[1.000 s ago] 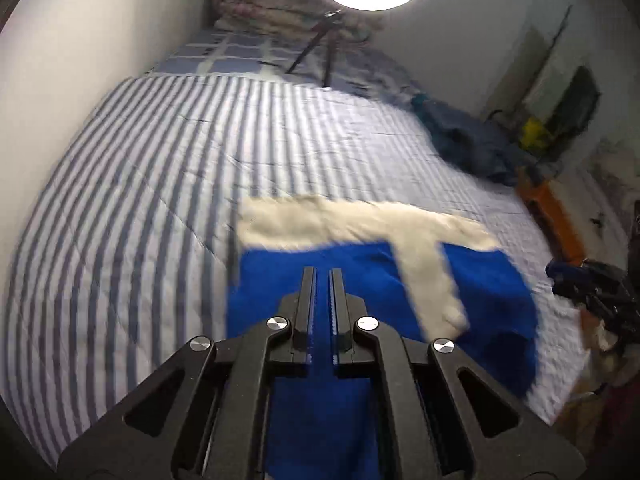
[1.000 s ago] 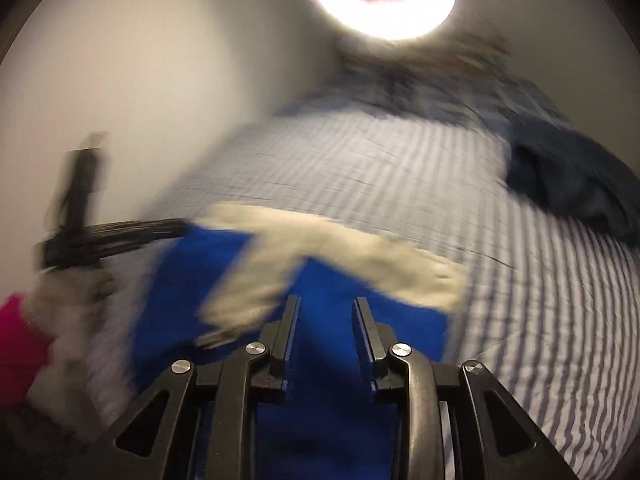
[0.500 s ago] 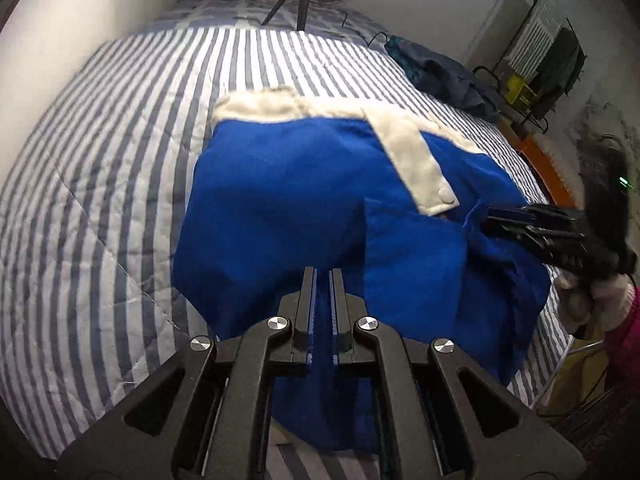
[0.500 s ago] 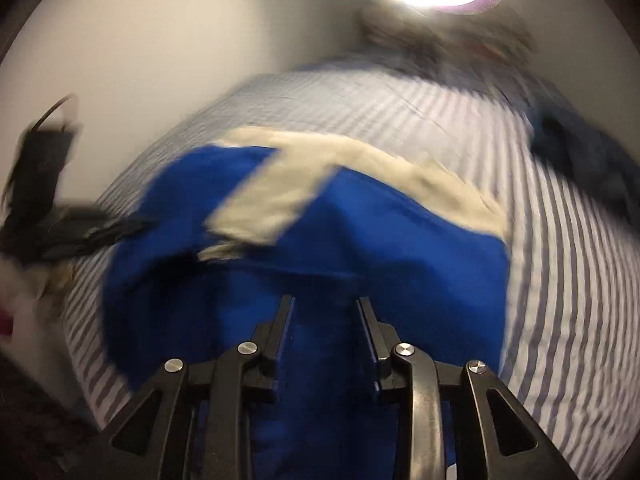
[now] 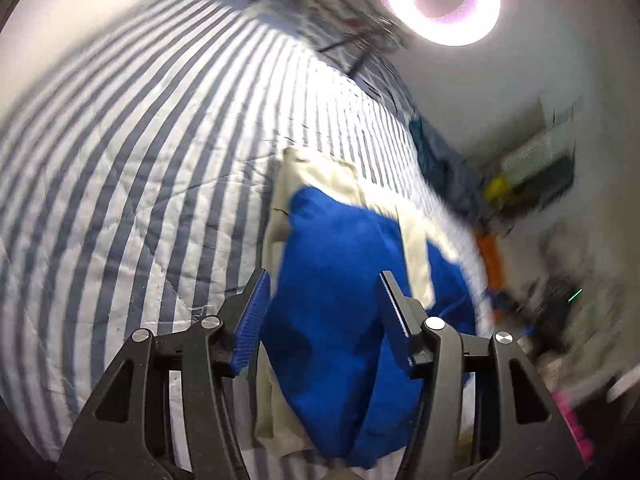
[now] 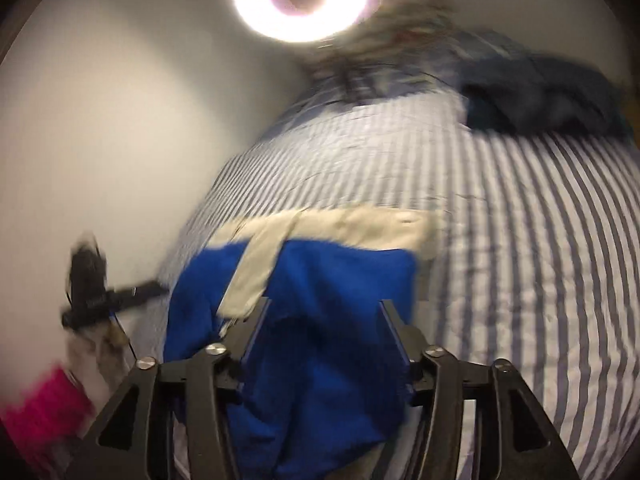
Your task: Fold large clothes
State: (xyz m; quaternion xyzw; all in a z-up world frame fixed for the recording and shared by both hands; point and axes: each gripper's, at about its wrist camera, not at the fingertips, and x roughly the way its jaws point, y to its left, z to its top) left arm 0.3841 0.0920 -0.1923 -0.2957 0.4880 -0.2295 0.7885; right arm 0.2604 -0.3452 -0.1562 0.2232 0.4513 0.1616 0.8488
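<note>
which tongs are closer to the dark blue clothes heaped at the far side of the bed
Right. The right tongs have the dark heap ahead on their own side; the left tongs sit across the blue garment.

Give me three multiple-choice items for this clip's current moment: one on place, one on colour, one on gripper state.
1. Where does the garment lie?
A. on the striped bed
B. on a chair
C. on the floor
2. What colour is its trim?
A. red
B. cream
C. black
3. How do the left gripper and right gripper stand?
A. both shut
B. one shut
C. both open

1 A, stripes surround it.
2 B, cream bands edge the blue.
3 C, jaws have just been opening, cloth between them unpinched.
</note>
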